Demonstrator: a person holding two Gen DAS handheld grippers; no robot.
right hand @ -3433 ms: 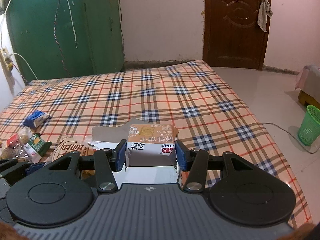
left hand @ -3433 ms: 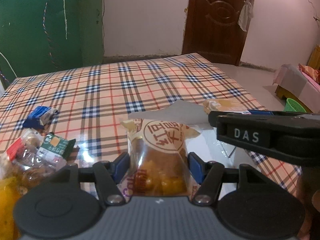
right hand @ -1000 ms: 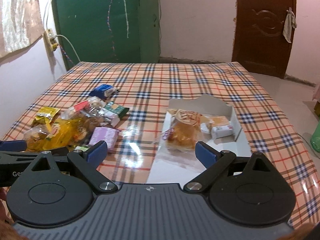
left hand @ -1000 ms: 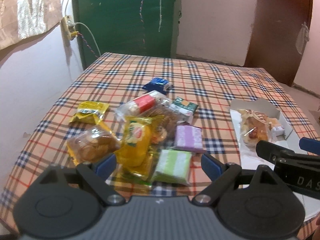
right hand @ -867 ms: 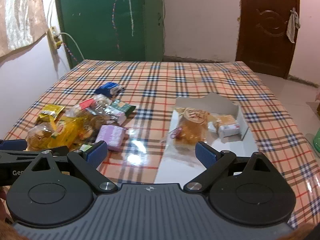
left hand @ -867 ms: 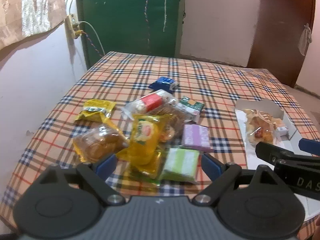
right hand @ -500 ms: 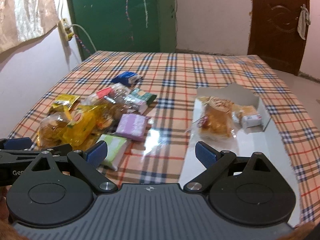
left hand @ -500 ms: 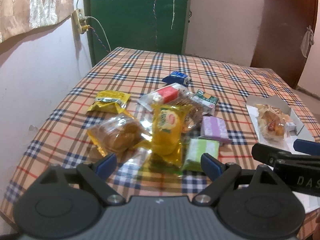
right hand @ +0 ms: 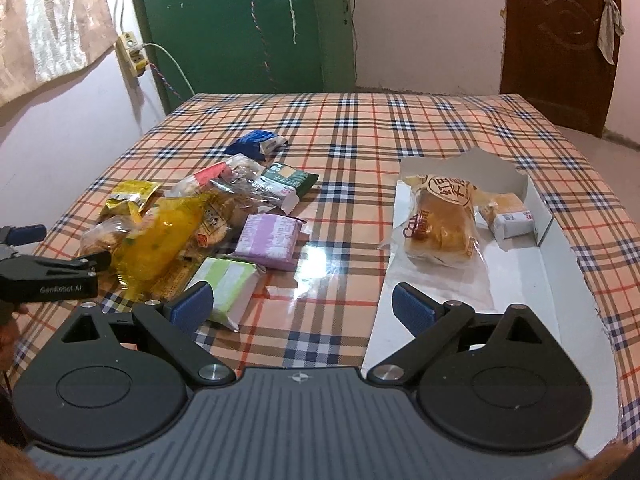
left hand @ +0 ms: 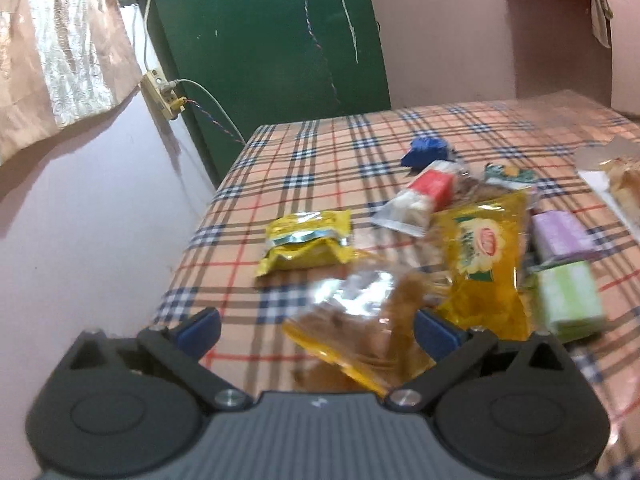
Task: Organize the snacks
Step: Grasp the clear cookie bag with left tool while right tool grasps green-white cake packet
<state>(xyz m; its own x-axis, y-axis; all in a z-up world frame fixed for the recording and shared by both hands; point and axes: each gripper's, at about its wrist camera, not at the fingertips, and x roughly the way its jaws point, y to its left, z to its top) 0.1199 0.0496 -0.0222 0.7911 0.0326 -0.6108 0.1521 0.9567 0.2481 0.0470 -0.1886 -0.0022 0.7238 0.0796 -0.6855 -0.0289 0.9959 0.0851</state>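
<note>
A pile of snack packs lies on the left half of the plaid table (right hand: 360, 128). My left gripper (left hand: 316, 330) is open with a clear bag of brown pastry (left hand: 360, 320) between its fingers; it also shows at the left of the right wrist view (right hand: 64, 252). A yellow pack (left hand: 484, 260), a small gold pack (left hand: 306, 240), a purple pack (right hand: 268, 236) and a green pack (right hand: 226, 280) lie around it. My right gripper (right hand: 302, 308) is open and empty above the table, between the pile and the white box (right hand: 536, 280). The box holds a bun bag (right hand: 440, 216) and a small biscuit pack (right hand: 508, 216).
A blue pack (right hand: 256, 142), a red-and-clear pack (right hand: 212, 178) and a dark green pack (right hand: 288, 178) lie at the far side of the pile. The table's left edge runs beside a pink wall with a socket and cable (right hand: 132, 54). A green cupboard and a brown door stand behind.
Both grippers let go of the bun bag and the biscuit pack, now lying in the box, and pulled back. My left gripper then swung left and came down around the pastry bag.
</note>
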